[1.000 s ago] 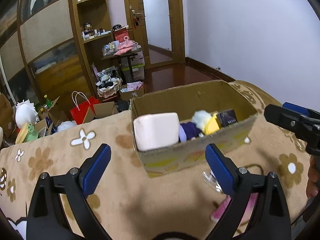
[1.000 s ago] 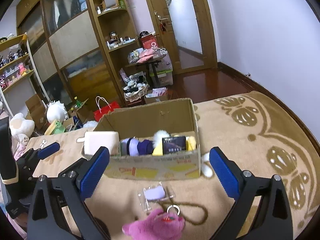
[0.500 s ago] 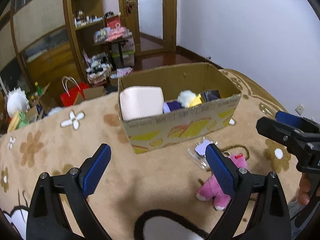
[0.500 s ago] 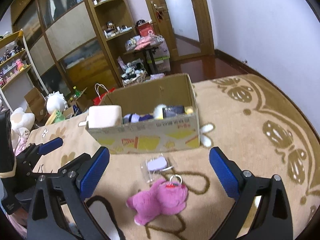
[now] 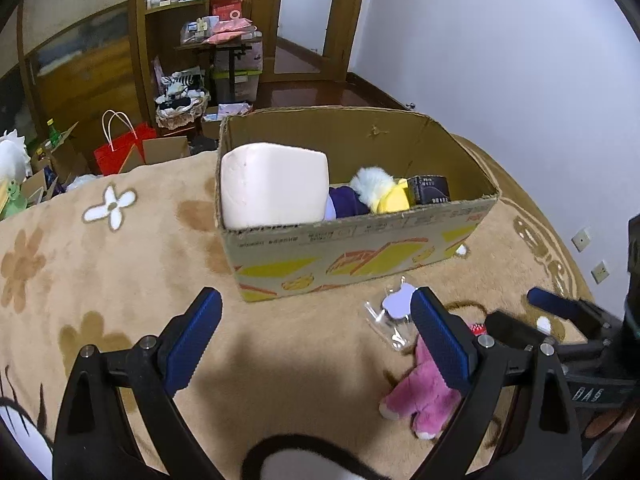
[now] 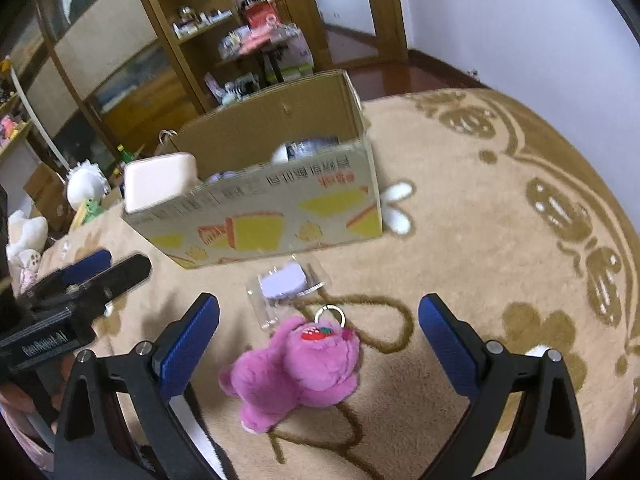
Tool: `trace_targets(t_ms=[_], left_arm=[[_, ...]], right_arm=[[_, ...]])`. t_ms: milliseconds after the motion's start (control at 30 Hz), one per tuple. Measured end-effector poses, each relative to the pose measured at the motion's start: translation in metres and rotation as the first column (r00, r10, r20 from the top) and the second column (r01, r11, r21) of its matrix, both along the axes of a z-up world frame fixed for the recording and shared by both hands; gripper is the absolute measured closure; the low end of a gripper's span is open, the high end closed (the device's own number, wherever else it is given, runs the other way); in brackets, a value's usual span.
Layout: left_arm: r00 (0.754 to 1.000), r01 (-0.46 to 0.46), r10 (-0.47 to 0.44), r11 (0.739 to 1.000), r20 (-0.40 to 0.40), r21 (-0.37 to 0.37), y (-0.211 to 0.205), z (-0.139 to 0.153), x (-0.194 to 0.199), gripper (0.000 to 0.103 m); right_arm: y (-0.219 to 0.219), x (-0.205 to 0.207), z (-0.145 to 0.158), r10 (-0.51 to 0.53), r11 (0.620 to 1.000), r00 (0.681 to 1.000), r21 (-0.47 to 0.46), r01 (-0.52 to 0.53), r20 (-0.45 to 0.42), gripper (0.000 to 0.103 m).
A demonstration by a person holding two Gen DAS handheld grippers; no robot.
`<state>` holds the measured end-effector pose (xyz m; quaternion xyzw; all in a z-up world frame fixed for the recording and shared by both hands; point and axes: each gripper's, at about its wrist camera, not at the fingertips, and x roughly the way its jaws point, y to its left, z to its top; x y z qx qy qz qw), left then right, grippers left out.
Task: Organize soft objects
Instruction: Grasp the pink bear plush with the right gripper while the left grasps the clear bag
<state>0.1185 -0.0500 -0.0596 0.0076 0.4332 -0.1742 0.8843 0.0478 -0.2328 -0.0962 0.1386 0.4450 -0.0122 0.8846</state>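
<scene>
pink plush toy (image 6: 298,372) lies on the tan patterned blanket (image 6: 480,272), low and centre in the right wrist view, and it sits squarely in the gap between the blue pads of the right gripper (image 6: 319,340), whose jaws stand wide apart with nothing pressed between them. in the left wrist view the same toy (image 5: 420,394) is at the lower right, half hidden behind that tool's right-hand finger, so the left gripper (image 5: 316,342) (also spread wide and empty) points at bare blanket to the toy's left. by my reading the right hand is the nearer and better lined up of the two.

the toy's long axis runs diagonally in the right wrist view, from its feet at the lower left up to its head at the upper right, where a red strawberry patch and a metal keyring (image 6: 330,315) show. that slant crosses the line between the pads at an angle, so a close would probably catch the body across its width.

just above the toy lies a small clear packet (image 6: 286,284) with a pale charm inside, and beyond it, in the upper middle of the frame, the cardboard box (image 6: 280,216) already holds a pale pink cushion (image 6: 160,180) and other soft things.
</scene>
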Motion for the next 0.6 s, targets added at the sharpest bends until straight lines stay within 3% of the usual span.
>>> trace_targets(t_ms=[600], left_arm=[[0.971,0.184,-0.18,0.983,-0.156,0.013,-0.047,-0.051,0.032,0.008]], right_arm=[[0.033,0.025,-0.071,0.111,0.994,0.972,0.048,-0.103,-0.205,0.0]])
